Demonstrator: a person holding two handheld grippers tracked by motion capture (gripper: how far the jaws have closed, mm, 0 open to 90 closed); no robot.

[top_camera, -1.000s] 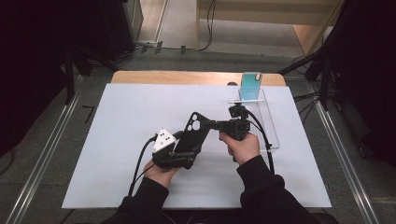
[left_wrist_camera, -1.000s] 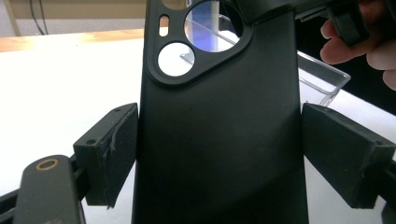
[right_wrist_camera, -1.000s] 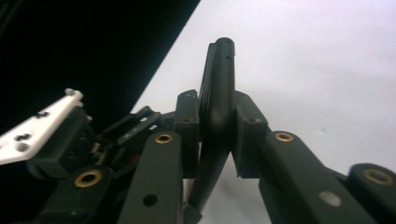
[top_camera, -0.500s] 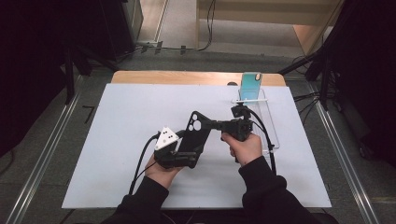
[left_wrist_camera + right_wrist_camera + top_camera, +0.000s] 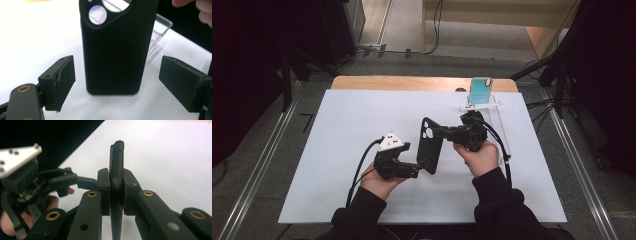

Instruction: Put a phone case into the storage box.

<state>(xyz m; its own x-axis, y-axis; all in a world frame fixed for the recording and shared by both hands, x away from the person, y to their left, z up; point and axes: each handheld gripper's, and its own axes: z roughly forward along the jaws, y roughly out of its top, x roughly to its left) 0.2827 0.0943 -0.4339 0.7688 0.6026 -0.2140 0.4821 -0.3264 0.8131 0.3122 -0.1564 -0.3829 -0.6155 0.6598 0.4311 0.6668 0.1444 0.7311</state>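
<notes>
Your right claw point(image 5: 116, 192) pinched the black phone case point(image 5: 430, 146) mid-frame while your left claw point(image 5: 117, 82) was spread, so a bump could have dropped it.

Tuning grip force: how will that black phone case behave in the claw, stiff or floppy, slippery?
The case is empty, its camera cutout open, so probably light. The right claw pinches it by one edge with no visible sag, so fairly stiff, though thin walls may flex. The matte finish suggests little slip.
</notes>
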